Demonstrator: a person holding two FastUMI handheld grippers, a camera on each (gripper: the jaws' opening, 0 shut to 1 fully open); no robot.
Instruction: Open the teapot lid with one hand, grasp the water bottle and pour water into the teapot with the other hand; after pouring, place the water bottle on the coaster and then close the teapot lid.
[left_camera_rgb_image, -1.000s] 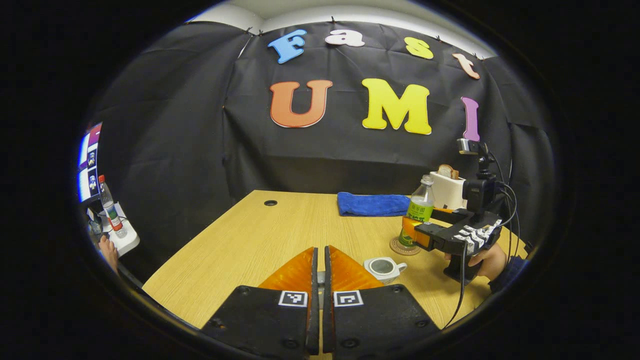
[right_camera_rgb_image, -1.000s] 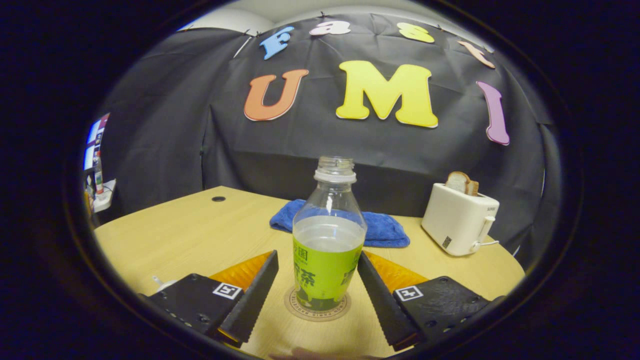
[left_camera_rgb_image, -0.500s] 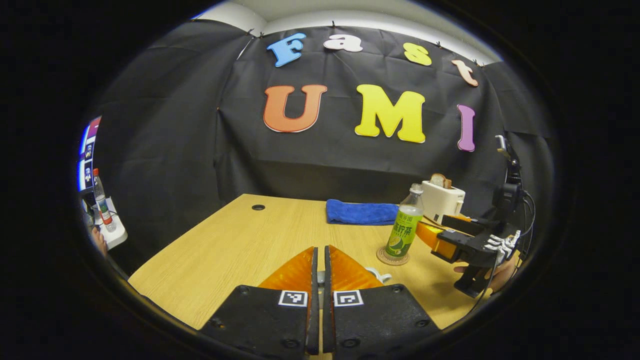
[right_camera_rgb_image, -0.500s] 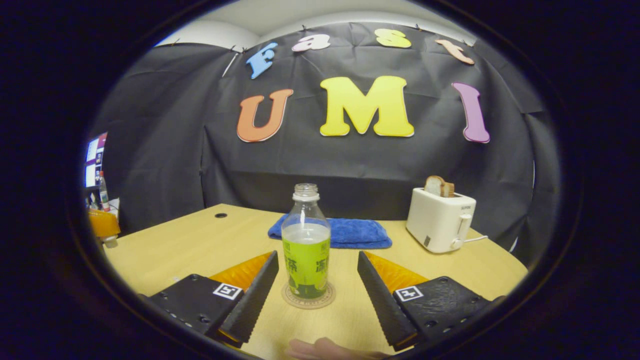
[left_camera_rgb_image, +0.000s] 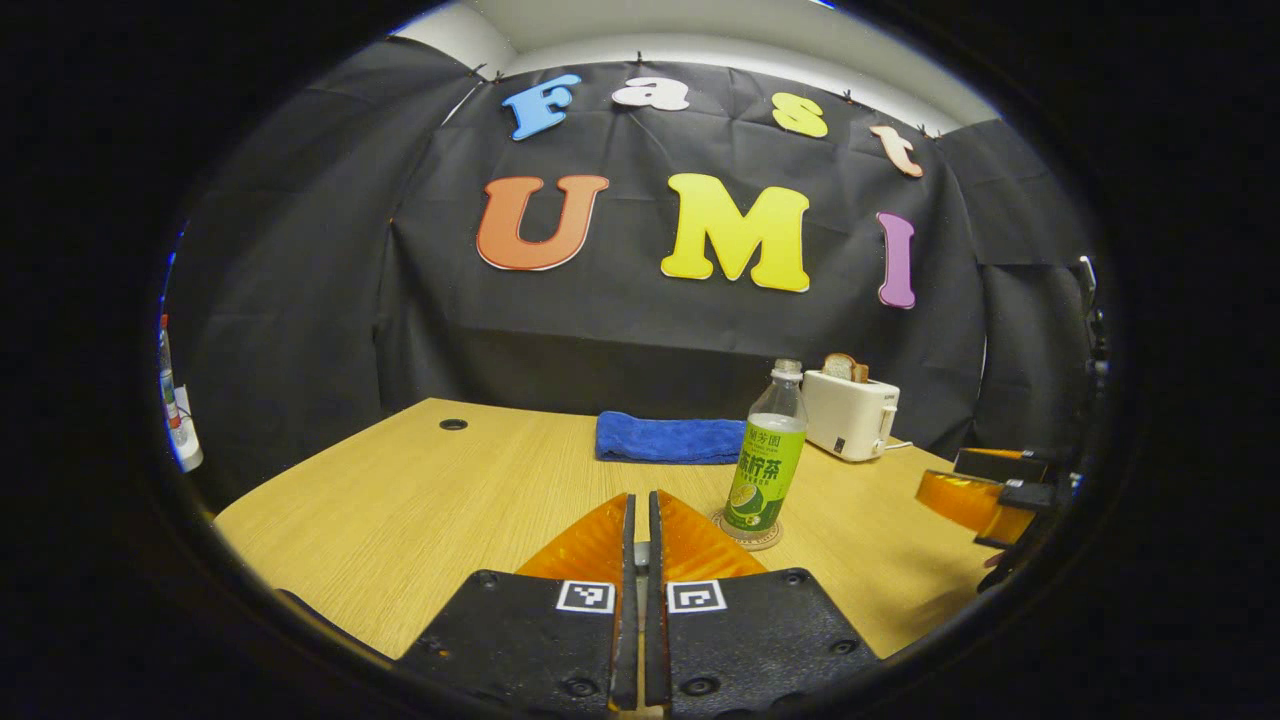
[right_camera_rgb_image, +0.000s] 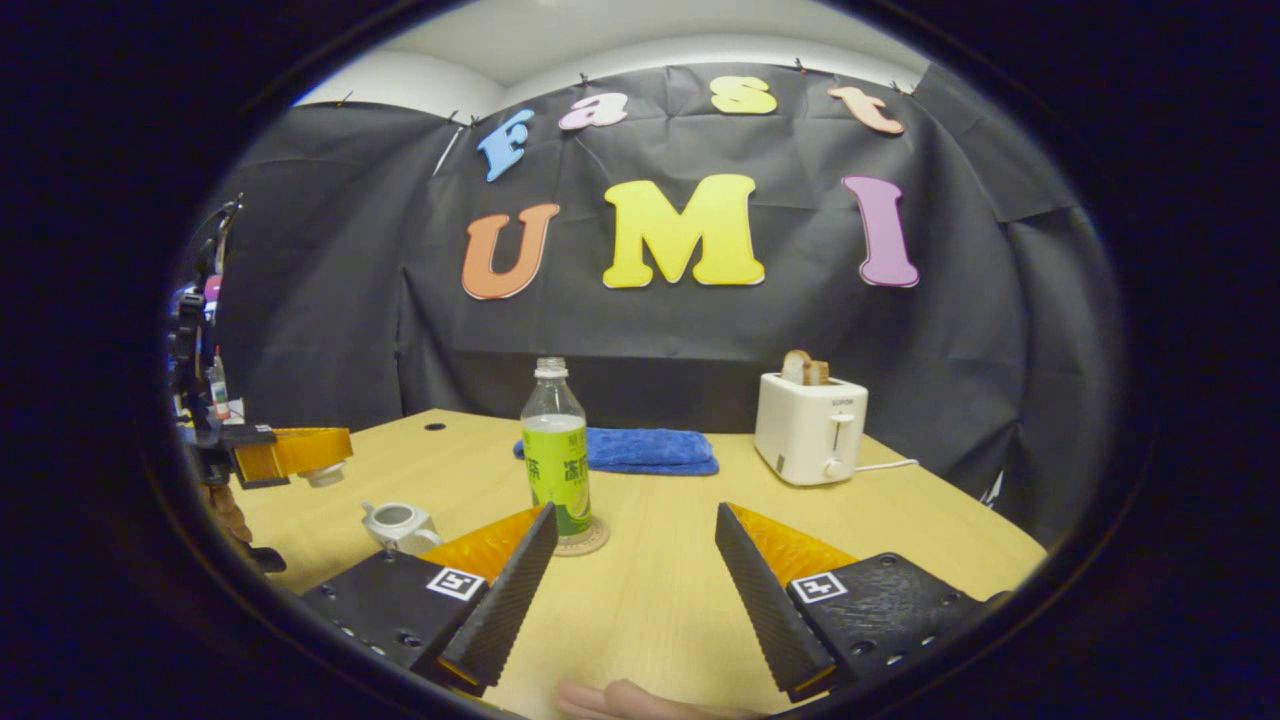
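Bottle (right_camera_rgb_image: 556, 455) upright on coaster (right_camera_rgb_image: 584, 540), my R gripper (right_camera_rgb_image: 636, 590) wide open w/ nothing in it, L gripper (right_camera_rgb_image: 300, 452) clamped on lid (right_camera_rgb_image: 322, 474) above & just left of open teapot (right_camera_rgb_image: 398, 523), so L is nearer.

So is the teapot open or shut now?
Open: the teapot shows a bare round mouth, and the left gripper holds its lid above.
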